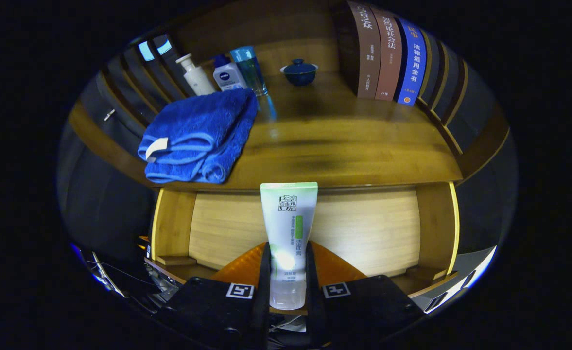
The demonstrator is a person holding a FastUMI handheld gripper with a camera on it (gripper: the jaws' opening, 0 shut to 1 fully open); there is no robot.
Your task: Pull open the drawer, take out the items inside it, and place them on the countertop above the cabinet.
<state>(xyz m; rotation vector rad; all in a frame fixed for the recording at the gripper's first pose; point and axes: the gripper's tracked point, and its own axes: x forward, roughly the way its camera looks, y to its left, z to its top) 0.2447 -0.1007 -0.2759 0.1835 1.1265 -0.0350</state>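
I have the gripper [287, 282] clamped on a white-and-green tube [288, 233], both fingers [265, 272] pressing its lower half, the tube upright between them. It hangs over the open drawer [305, 228], below the countertop [344, 146]. Beyond, a folded blue towel [198, 136], bottles [227, 73], a small lidded bowl [299, 71] and books [388, 53] sit on top.

Home-like booth: wooden cabinet [315, 146], towel [198, 136], toiletries [227, 73], books [388, 53].
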